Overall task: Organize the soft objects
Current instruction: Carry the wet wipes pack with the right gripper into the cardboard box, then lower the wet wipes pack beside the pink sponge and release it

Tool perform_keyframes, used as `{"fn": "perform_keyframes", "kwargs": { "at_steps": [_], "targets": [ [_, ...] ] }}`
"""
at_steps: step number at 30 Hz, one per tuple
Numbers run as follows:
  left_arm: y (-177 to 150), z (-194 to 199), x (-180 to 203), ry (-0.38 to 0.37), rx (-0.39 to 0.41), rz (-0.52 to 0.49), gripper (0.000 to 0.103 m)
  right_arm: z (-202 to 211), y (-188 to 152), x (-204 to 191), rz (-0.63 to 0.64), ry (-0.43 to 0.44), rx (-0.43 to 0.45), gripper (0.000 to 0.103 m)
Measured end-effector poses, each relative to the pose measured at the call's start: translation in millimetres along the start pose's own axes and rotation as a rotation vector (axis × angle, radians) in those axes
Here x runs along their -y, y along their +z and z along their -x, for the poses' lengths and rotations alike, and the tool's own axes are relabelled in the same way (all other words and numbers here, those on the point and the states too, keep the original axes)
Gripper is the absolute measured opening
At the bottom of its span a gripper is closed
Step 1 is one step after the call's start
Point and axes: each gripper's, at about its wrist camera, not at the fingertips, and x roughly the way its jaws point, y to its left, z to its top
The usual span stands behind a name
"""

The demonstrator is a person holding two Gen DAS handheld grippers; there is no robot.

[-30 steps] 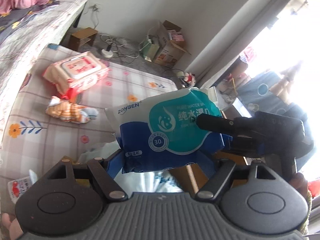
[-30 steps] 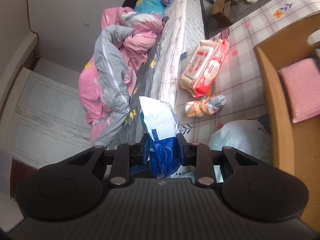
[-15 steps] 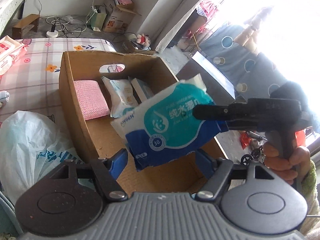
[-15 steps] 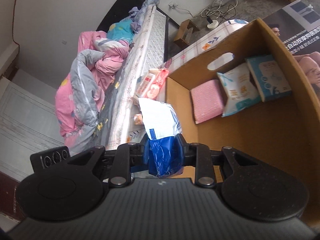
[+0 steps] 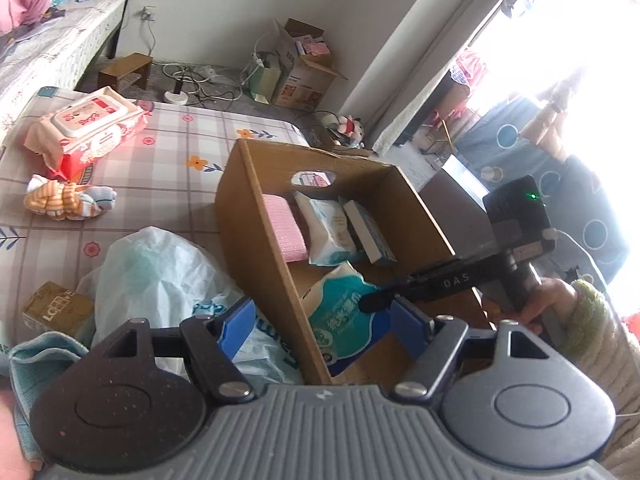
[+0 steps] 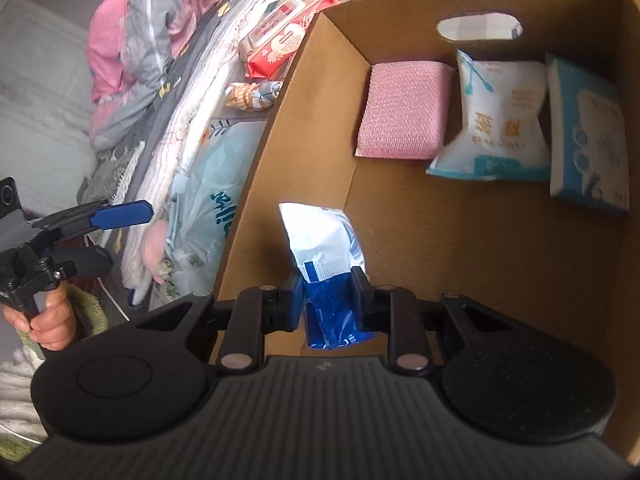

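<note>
**Soft goods, bedside sorting: wipes pack going into the cardboard box**

- Cardboard box (image 6: 472, 248): the landmark. Open-topped, with a handle cutout in its far wall, standing on the checked floral sheet (image 5: 160, 176). It appears to serve as the collecting bin.
- Already in the box, lined along the far wall: pink cloth (image 6: 404, 110), then a white-and-blue tissue pack (image 6: 496, 120), then a blue-and-white packet (image 6: 588, 136). They sit side by side, likely to leave the near floor free.
- Wipes pack (image 6: 328, 264), blue, white and teal: inside the box near its left wall, above the bare floor. Whether it touches the floor cannot be told.
- Right gripper (image 6: 330, 304): narrow, clamped on the blue end of the wipes pack, which stands up between its fingers. Gripping the end lets the pack go in over the wall.
- Left gripper (image 5: 320, 324): wide and empty, straddling the box's near-left wall with nothing pressed between the pads; probably waiting for the next item.
- Outside the box, to its left: white plastic bag (image 5: 160, 272) against the wall; farther off, rolled striped socks (image 5: 68, 200) and a red-and-white wipes pack (image 5: 88, 124). Judged not yet sorted.
</note>
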Motion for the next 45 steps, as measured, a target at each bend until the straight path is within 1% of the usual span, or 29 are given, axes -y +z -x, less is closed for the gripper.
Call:
{"fn": "perform_keyframes", "kwargs": {
  "at_steps": [2,4,6,7,8,10,12,14,16,17,19,20,21,22,23,25,28,32,35,38,39,40,42,43,44,45],
  "targets": [
    [-1.2,0.7,-5.7,0.009,0.003,0.017,0.076,-7.9,22.1,-1.5,0.049,-0.084,0.036,0.032],
    [-3.8,3.3,-10.8,0.011,0.003,0.027,0.076,-14.4,39.2,2.8,0.066,-0.145,0.074,0.038],
    [-6.9,4.2,-14.7,0.020,0.003,0.027,0.076,-18.8,50.3,12.3,0.046,-0.161,0.116,0.039],
    [-8.1,4.7,-16.3,0.027,0.004,0.027,0.076,-20.4,52.1,17.5,0.030,-0.169,0.148,0.041],
    [-11.3,6.8,-17.7,0.034,0.007,0.023,0.076,-19.1,51.5,21.0,0.007,-0.169,0.174,0.044],
    [-15.4,8.8,-21.0,0.042,0.013,0.023,0.076,-15.1,46.5,31.2,-0.059,-0.157,0.225,0.046],
    [-19.4,11.9,-24.7,0.039,0.019,0.024,0.076,-9.0,38.1,38.6,-0.127,-0.157,0.271,0.050],
    [-24.7,14.2,-28.3,0.030,0.020,0.028,0.077,-5.8,24.5,46.5,-0.216,-0.168,0.293,0.060],
    [-28.6,14.9,-31.3,0.023,0.016,0.037,0.077,-8.9,14.8,54.4,-0.301,-0.155,0.299,0.068],
    [-31.3,15.6,-32.9,0.023,0.012,0.041,0.077,-14.4,10.0,58.0,-0.342,-0.136,0.297,0.068],
    [-36.3,17.7,-34.7,0.027,0.009,0.045,0.077,-27.3,5.8,58.4,-0.371,-0.102,0.286,0.068],
    [-38.1,19.6,-35.3,0.031,0.010,0.049,0.077,-34.6,5.3,55.7,-0.366,-0.106,0.279,0.069],
    [-40.3,21.7,-36.9,0.034,0.012,0.051,0.077,-41.0,6.1,51.6,-0.351,-0.132,0.277,0.068],
    [-41.7,23.8,-38.3,0.037,0.014,0.055,0.077,-48.9,7.3,42.8,-0.317,-0.175,0.273,0.061],
    [-43.1,26.5,-40.4,0.041,0.018,0.063,0.077,-55.1,7.9,40.1,-0.310,-0.187,0.266,0.051],
    [-44.6,30.7,-44.7,0.050,0.025,0.076,0.077,-65.9,6.8,34.9,-0.303,-0.219,0.249,0.048],
    [-46.5,35.4,-48.1,0.059,0.033,0.087,0.077,-66.7,7.1,23.4,-0.170,-0.246,0.229,0.042],
    [-47.5,39.6,-48.8,0.058,0.041,0.087,0.077,-64.0,7.5,12.4,0.043,-0.256,0.160,0.039],
    [-49.2,43.0,-48.0,0.062,0.044,0.080,0.077,-60.9,7.6,11.3,0.123,-0.249,0.108,0.038],
    [-50.7,47.0,-48.6,0.069,0.051,0.078,0.077,-58.6,4.5,2.4,0.270,-0.299,0.063,0.035],
    [-51.8,48.6,-48.7,0.072,0.053,0.081,0.077,-58.5,5.4,1.2,0.284,-0.327,0.055,0.035],
    [-52.1,49.4,-49.2,0.073,0.054,0.083,0.077,-58.8,7.8,2.2,0.268,-0.351,0.046,0.035],
    [-53.2,50.6,-50.1,0.073,0.057,0.088,0.077,-54.6,12.1,9.1,0.177,-0.335,0.048,0.037],
    [-53.9,50.7,-50.3,0.072,0.057,0.090,0.077,-51.4,12.4,16.5,0.101,-0.309,0.060,0.045],
    [-54.1,50.4,-50.8,0.071,0.056,0.092,0.077,-49.4,14.1,22.2,0.015,-0.269,0.077,0.059],
    [-54.3,49.8,-51.0,0.071,0.053,0.095,0.077,-47.5,14.3,28.4,-0.081,-0.232,0.103,0.068]
  ]
}}
